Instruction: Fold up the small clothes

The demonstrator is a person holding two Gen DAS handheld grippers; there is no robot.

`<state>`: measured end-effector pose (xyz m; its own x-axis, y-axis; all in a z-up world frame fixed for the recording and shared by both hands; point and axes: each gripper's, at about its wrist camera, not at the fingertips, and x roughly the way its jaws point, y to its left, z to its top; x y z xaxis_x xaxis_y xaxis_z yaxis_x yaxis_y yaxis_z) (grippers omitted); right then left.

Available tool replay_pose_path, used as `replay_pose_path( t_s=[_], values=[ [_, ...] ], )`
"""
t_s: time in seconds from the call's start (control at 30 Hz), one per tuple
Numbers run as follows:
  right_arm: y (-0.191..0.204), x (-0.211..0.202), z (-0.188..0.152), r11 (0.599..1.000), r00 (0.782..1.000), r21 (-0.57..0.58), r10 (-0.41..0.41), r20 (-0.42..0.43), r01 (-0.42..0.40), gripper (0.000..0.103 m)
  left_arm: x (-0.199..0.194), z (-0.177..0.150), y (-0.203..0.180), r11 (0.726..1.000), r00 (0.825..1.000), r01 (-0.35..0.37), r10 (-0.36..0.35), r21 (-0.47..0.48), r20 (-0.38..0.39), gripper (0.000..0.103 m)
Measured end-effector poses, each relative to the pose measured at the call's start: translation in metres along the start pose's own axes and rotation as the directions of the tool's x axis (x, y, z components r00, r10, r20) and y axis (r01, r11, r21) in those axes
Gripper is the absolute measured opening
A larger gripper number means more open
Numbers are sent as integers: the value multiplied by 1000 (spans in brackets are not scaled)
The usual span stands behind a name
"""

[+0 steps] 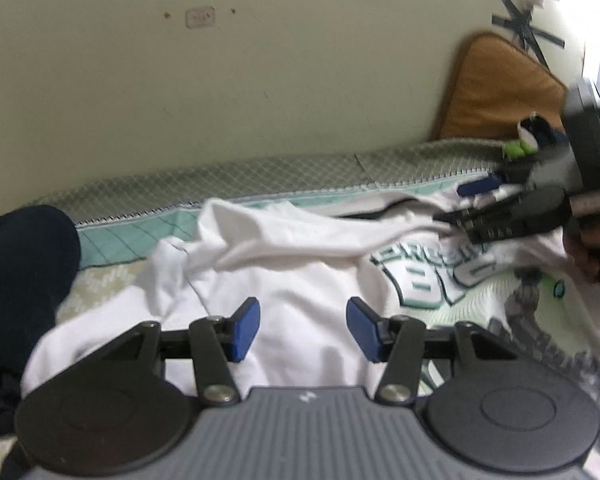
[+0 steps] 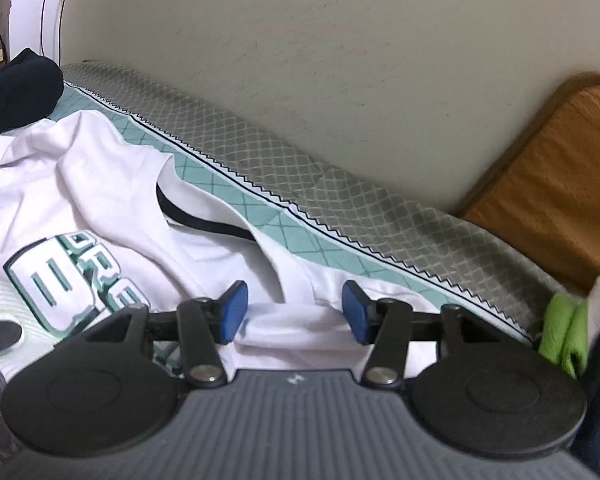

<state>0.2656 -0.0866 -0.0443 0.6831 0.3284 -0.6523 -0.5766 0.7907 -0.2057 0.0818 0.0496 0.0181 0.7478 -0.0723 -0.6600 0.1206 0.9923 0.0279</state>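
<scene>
A white T-shirt with a green and white printed logo lies rumpled on the bed; it also shows in the right wrist view, with its dark neckline. My left gripper is open and empty, just above the white cloth. My right gripper is open and empty over the shirt's edge near the neckline. In the left wrist view the right gripper shows at the right, blurred, over the shirt's far edge.
The bed has a green and grey quilted cover against a cream wall. An orange cushion leans at the right. A dark garment lies at the left. A green and white cloth lies at the right.
</scene>
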Motion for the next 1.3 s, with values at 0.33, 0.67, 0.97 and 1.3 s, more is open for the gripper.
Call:
replay_pose_path(
  t_s=[0.33, 0.67, 0.97, 1.3],
  values=[
    [-48, 18, 53, 989, 995, 131, -72, 68, 63, 3, 7, -10, 2, 1000, 1000, 7, -7, -6, 1, 52],
    [-41, 61, 39, 976, 977, 32, -214, -17, 215, 51, 12, -9, 6, 1000, 1000, 9, -10, -18, -29, 76],
    [-19, -61, 17, 983, 996, 184, -5, 93, -12, 51, -10, -3, 18, 998, 999, 33, -32, -58, 28, 76],
    [94, -138, -14, 956, 949, 8, 292, 119, -295, 51, -142, -21, 117, 950, 966, -175, 217, -260, 142, 77]
  ],
)
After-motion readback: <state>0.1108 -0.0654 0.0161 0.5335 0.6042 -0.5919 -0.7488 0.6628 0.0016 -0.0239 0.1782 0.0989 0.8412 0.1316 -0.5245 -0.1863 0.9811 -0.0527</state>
